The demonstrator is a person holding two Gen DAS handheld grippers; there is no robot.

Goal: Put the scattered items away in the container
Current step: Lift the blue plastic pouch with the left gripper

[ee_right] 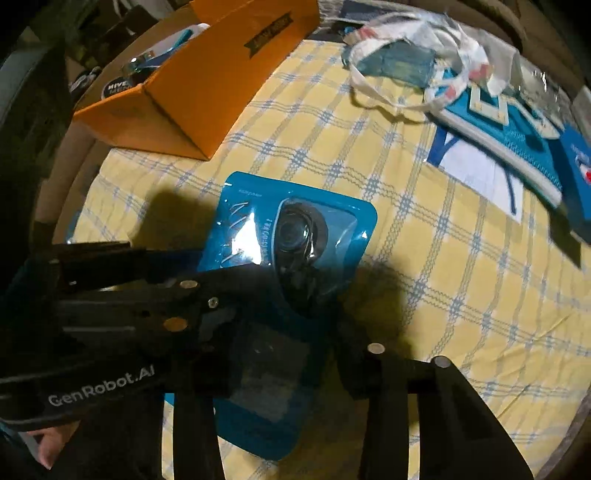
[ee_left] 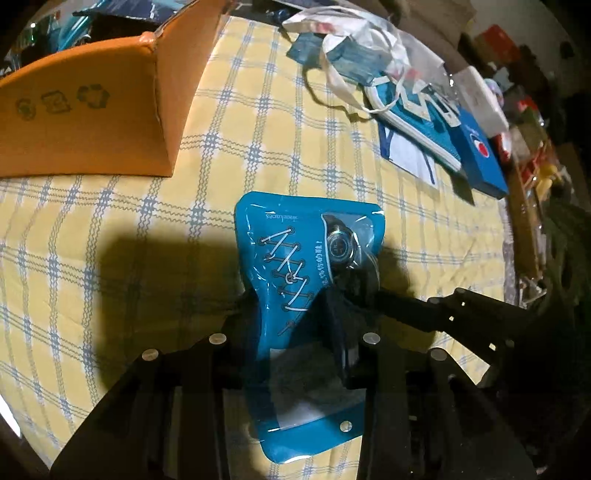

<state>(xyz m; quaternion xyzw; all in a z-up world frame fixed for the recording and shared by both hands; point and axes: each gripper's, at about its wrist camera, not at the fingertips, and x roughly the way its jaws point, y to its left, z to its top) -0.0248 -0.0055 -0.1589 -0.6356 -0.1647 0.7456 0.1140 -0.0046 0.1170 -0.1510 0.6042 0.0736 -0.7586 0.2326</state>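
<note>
A blue shoelace pouch (ee_left: 295,258) with a clear window lies on the yellow checked cloth (ee_left: 110,229). My left gripper (ee_left: 295,317) is shut on the pouch's middle, and the plastic bunches inward between its fingers. My right gripper (ee_left: 373,295) reaches in from the right beside the pouch's dark contents. In the right wrist view the pouch (ee_right: 325,229) runs between the right gripper (ee_right: 277,332) fingers, but it is too dark to see whether the pads press on it. The left gripper (ee_right: 221,291) enters there from the left. The orange cardboard box (ee_left: 92,129) (ee_right: 207,92) stands open at the far left.
Several packets lie inside the box. At the far right sit a crumpled white plastic bag (ee_left: 369,40) (ee_right: 443,33), a teal and white woven item (ee_left: 417,118) (ee_right: 498,147), a blue box (ee_left: 480,155) and a white sheet (ee_right: 480,173). The table edge runs along the right.
</note>
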